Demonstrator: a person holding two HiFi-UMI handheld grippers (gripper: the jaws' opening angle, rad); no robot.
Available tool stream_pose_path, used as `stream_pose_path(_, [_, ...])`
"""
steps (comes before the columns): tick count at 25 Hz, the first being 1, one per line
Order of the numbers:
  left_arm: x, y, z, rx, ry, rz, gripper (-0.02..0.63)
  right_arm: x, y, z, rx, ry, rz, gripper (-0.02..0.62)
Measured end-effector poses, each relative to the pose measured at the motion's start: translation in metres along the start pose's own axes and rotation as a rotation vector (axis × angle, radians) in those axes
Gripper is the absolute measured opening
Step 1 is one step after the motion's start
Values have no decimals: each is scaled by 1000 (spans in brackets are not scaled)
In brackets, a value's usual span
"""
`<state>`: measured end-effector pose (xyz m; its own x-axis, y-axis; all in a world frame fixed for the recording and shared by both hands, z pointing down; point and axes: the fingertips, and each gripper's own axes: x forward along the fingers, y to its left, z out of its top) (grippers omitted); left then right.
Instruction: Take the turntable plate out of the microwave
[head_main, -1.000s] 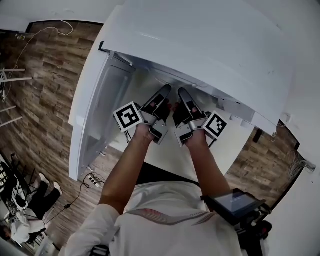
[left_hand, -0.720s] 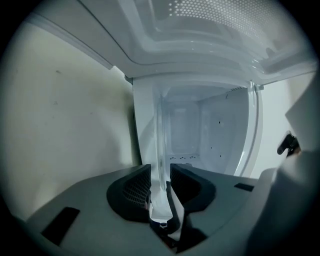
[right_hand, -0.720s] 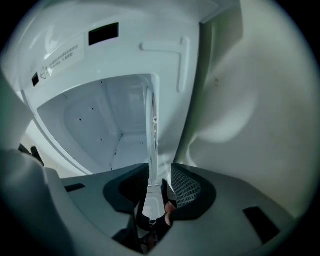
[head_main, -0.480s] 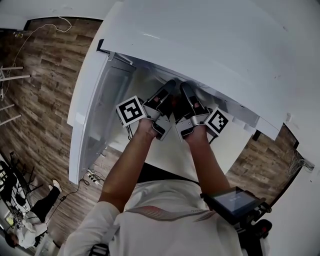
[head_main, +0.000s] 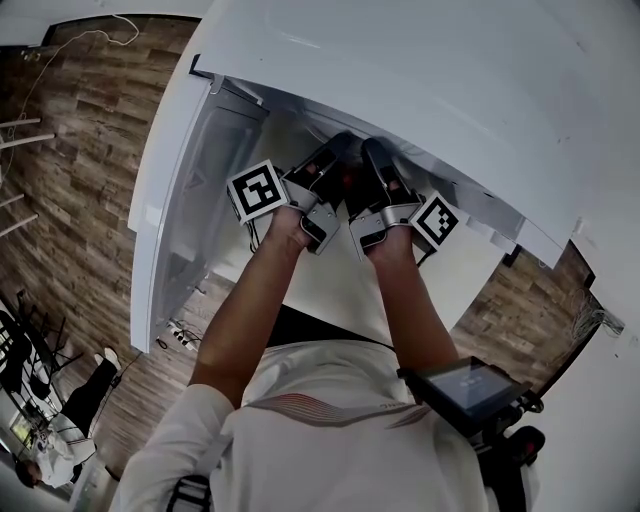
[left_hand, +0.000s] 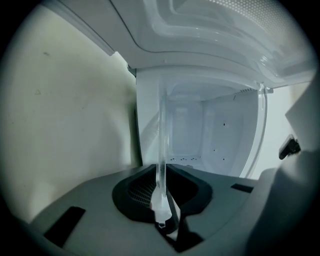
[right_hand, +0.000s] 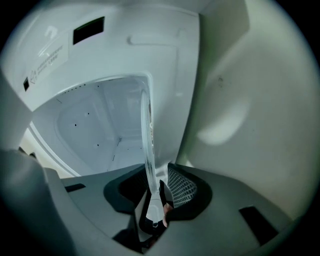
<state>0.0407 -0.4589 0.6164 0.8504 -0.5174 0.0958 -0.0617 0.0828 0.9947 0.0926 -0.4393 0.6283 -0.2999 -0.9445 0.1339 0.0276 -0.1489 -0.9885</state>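
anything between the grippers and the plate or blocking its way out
Nothing visible: the rim of the turntable plate is between the fingers of the right gripper and the closing left gripper; the microwave door stands open.

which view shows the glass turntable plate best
The right gripper view: close up, the glass turntable plate runs edge-on from the right gripper, whose jaws pinch its rim, into the microwave. The left gripper view shows it edge-on too, between the closing jaws of the left gripper. The head view hides it under the microwave's top.

1. A white tabletop fills the centre and carries the microwave, which stands toward 12 o'clock.
2. The wood-plank floor shows at 9 o'clock, with a power strip lying on it near 8 o'clock.
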Motion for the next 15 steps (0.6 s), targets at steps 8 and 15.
stream_pose_path(8, [0,-3,-2,-31,24,-31,44,-2,4,-2,-15,8,26,75])
stream_pose_path(15, [-1,-5,-2,-46,14,-69,41,-2,12,-3,-76,17,72,38])
